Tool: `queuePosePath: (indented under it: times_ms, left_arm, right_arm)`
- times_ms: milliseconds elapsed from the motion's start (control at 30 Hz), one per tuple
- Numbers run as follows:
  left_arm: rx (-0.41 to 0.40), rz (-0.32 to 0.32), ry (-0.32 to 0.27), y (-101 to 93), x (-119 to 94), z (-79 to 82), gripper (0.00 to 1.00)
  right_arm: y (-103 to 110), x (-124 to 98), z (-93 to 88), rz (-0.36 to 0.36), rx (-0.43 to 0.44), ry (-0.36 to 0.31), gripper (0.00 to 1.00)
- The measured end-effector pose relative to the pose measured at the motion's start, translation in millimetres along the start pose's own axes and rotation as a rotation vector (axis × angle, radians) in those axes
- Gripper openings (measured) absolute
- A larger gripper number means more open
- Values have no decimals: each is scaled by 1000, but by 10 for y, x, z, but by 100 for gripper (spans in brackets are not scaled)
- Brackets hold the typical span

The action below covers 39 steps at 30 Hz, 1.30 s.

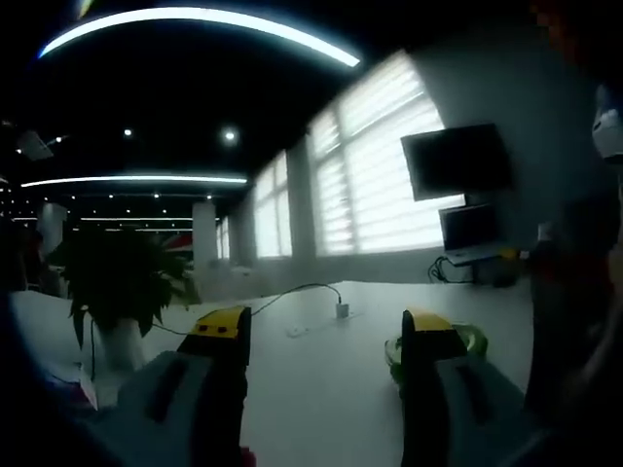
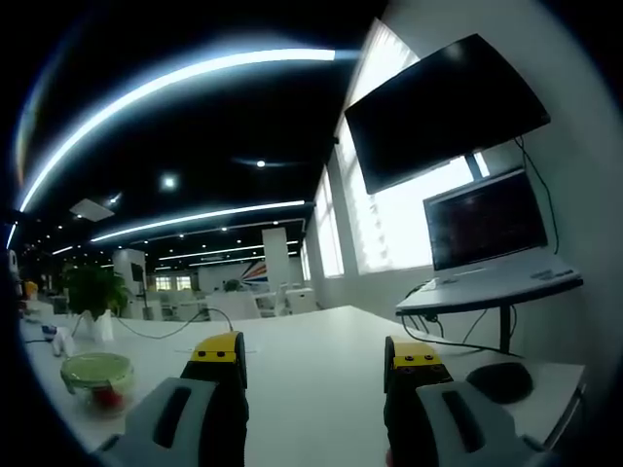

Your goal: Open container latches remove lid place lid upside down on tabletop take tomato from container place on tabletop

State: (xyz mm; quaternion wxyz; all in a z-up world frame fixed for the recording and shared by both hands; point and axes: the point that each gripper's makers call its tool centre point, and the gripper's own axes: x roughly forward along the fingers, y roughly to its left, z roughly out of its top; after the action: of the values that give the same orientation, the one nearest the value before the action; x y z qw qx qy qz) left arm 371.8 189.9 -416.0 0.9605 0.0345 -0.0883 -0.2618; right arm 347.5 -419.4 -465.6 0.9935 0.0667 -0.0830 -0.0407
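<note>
A clear container with a green lid (image 2: pixel 95 373) stands on the white tabletop (image 2: pixel 311 360) at the left of the right gripper view; something red, likely the tomato (image 2: pixel 107 396), shows through its wall. In the left gripper view the same container (image 1: pixel 470 342) is partly hidden behind my right jaw. My left gripper (image 1: pixel 326 326) is open above the table with nothing between its yellow-tipped jaws. My right gripper (image 2: pixel 316 352) is also open and holds nothing, to the right of the container.
A potted plant (image 1: pixel 122 292) stands at the table's left. A white cable with a plug (image 1: pixel 341 309) lies across the tabletop (image 1: pixel 321 389). A wall screen (image 2: pixel 443 107), a laptop (image 2: pixel 487 233) on a side stand and a dark mouse-like object (image 2: pixel 498 381) are at the right.
</note>
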Motion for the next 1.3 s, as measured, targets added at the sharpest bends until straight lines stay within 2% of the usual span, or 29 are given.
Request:
queuePosePath:
  times_ms: [433, 633, 1033, 1300]
  left_arm:
    - [47, -166, 72, -305, 334, -9, 55]
    - [88, -262, 113, -553, 538, -27, 55]
    - [137, -398, 165, -924, 835, -63, 56]
    - [114, -478, 209, -1173, 1065, -164, 56]
  right_arm:
    - [4, -3, 0, 3, -3, -1, 52]
    - [16, -5, -5, 9, -7, 2, 52]
    - [67, -10, -8, 22, -9, 8, 52]
    - [84, -1, -33, 32, -5, 11, 52]
